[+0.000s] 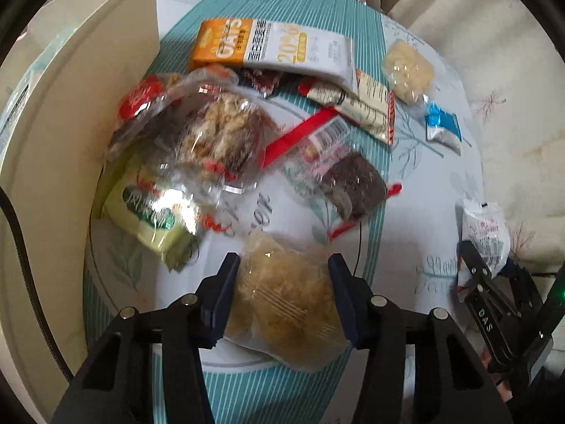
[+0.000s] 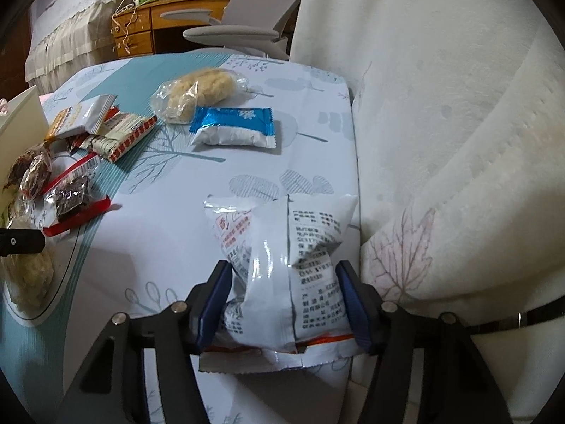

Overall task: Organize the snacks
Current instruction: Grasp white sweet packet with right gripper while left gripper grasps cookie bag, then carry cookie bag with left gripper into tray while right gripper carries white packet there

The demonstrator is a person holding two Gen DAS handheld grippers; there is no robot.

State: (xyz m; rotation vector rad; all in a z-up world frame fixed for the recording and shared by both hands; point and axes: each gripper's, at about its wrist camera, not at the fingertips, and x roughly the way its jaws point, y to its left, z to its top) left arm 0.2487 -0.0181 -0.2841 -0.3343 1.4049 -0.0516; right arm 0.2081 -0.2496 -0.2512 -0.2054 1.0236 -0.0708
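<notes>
Snacks scattered over a leaf-print tablecloth (image 2: pixel 169 233), beside a cream bin (image 1: pixel 106 70) at the left edge. Left gripper (image 1: pixel 284 268) pointing steeply down, blue pads (image 1: pixel 226 293) pressed on both sides of a clear-wrapped yellow cake (image 1: pixel 286 296), clamped with the cake resting on the cloth. Right gripper (image 2: pixel 284 277) likewise clamped, pads (image 2: pixel 212 304) squeezing a white printed pouch (image 2: pixel 282 258) near the cloth's right edge, next to a pale curtain (image 2: pixel 441 141); pouch dented inward at the contact points. Same pouch and gripper visible at the far right of the left wrist view.

Beyond the cake, in the left wrist view: green packet (image 1: pixel 148 215) against the bin, large clear bag of brown clusters (image 1: pixel 212 134) overlapping it, dark brownie in red-edged wrap (image 1: pixel 349 180) just to the right. Farther back: orange-and-white oats packet (image 1: pixel 272 49), with beige bars (image 1: pixel 367 106) partly tucked under its near edge. Well apart to the right: second pale cake in clear wrap (image 2: pixel 201 92) and a blue-and-white sachet (image 2: pixel 233 127), lying just beside each other. Background of the right wrist view: grey chair (image 2: pixel 243 31) and wooden desk (image 2: pixel 141 24) beyond the table.
</notes>
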